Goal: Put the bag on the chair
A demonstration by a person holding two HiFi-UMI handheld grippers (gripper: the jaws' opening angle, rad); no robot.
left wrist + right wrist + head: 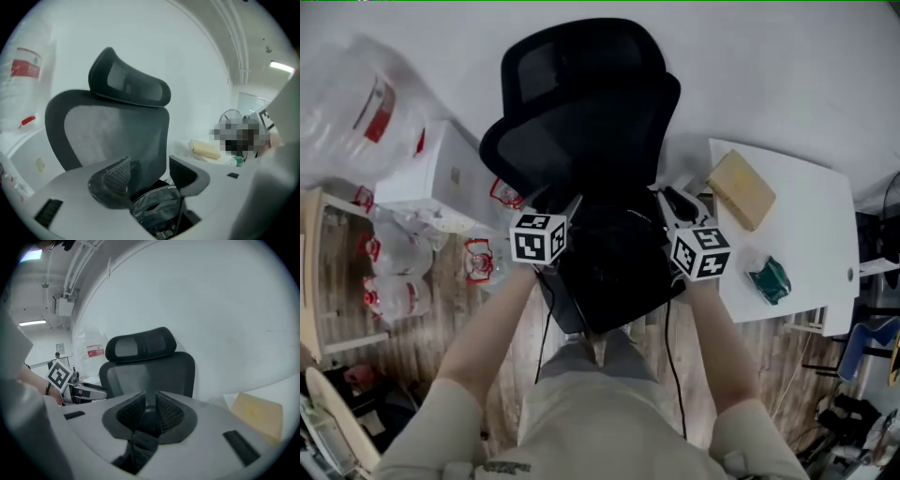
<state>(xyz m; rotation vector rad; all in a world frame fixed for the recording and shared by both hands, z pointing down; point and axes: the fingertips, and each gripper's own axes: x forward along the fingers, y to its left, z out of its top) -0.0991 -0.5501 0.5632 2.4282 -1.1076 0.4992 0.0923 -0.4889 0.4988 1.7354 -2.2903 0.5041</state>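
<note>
Black bag [611, 272] lay on chair [581, 103] seat, btw both claws. Left claw [147, 163] released wide; right claw [150, 395] nearly closed, empty. Bag prob. soft, slouchy, moderate wt; grab top strap.

Before you stands the chair [581, 122] with the bag [614, 267] on its seat, to your right the table [811, 230] bearing a block [741, 189] and a small bundle [770, 279], to your left a box [427, 183] among plastic sacks [394, 258].
</note>
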